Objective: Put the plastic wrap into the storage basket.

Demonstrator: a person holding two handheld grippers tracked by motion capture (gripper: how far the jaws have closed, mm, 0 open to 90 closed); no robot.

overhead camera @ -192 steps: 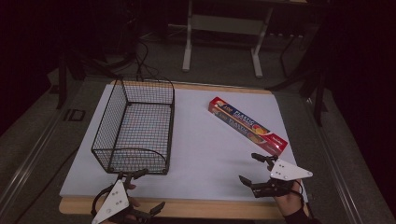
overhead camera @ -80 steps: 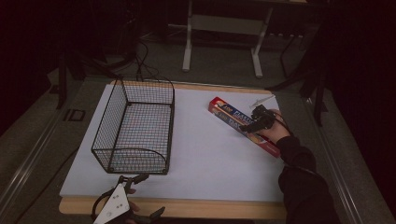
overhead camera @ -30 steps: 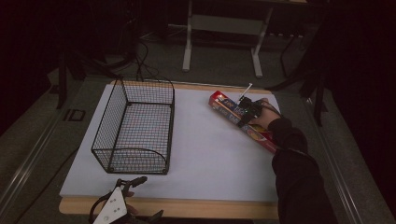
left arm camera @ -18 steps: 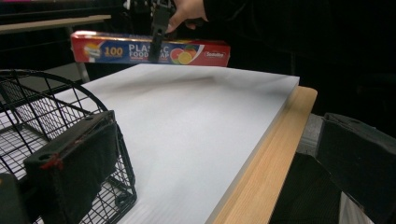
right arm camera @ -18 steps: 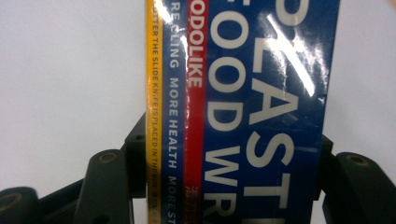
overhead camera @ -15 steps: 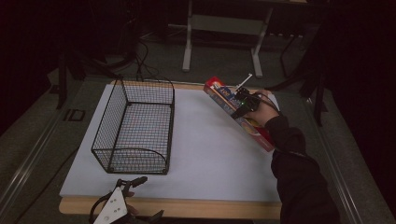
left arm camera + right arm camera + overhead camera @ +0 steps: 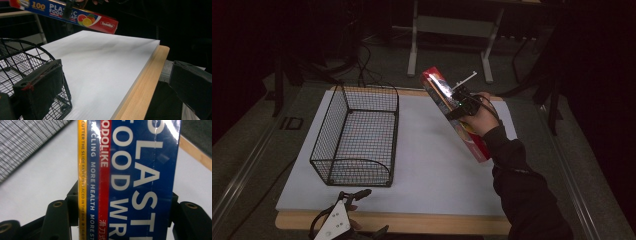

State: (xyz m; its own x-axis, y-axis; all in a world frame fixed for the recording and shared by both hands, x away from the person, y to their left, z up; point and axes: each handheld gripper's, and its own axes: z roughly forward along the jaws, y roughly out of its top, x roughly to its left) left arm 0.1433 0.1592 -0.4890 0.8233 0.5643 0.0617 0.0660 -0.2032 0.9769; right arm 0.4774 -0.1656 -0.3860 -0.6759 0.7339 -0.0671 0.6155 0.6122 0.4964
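A long red and blue plastic food wrap box (image 7: 452, 112) hangs tilted above the right half of the white table top (image 7: 432, 165), far end raised. My right gripper (image 7: 460, 104) is shut on its middle; in the right gripper view the box (image 7: 130, 180) sits clamped between both jaws. A black wire basket (image 7: 357, 135) stands empty on the left of the table. My left gripper (image 7: 354, 212) rests at the near table edge by the basket's front corner, jaws wide apart and bare. The left gripper view shows the box (image 7: 67, 13) held high across the table.
The table has a wooden front rim (image 7: 412, 222). A metal stand (image 7: 449, 30) and cables lie on the dark floor beyond the far edge. The person's dark sleeve (image 7: 527, 200) reaches in from the lower right.
My right gripper reached from the near edge to the box, shut on it and lifted it off the table, swinging it up and leftward. The left gripper stayed put.
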